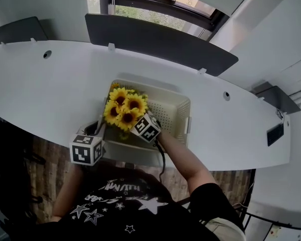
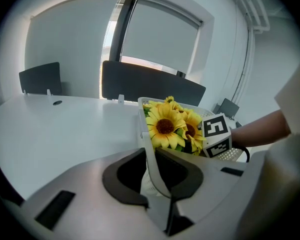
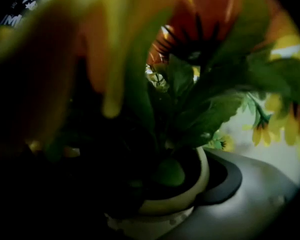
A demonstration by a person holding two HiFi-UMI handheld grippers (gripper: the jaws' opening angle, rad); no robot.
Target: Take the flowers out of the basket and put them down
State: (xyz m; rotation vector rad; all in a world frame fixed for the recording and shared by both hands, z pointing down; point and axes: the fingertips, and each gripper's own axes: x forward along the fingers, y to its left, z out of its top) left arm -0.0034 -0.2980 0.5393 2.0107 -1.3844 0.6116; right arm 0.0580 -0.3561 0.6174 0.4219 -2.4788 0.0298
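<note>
The cream basket [image 1: 178, 115] sat on the white worktop [image 1: 50, 89], close to its near edge, with the sunflowers [image 1: 124, 109] standing in the basket's left end. The left gripper [image 1: 101, 128] met the basket's left wall; the right gripper [image 1: 140, 126] reached over the basket's near wall, in under the blooms.

In the left gripper view, its fingers [image 2: 125, 176] pinched the basket's thin wall, with the sunflowers just beyond, inside the basket.

In the right gripper view, the fingers stood spread wide with the flowers' cream pot [image 3: 181, 200] between them. The pot was right beside the one finger [image 3: 226, 186] that showed, the other lost in darkness.
</note>
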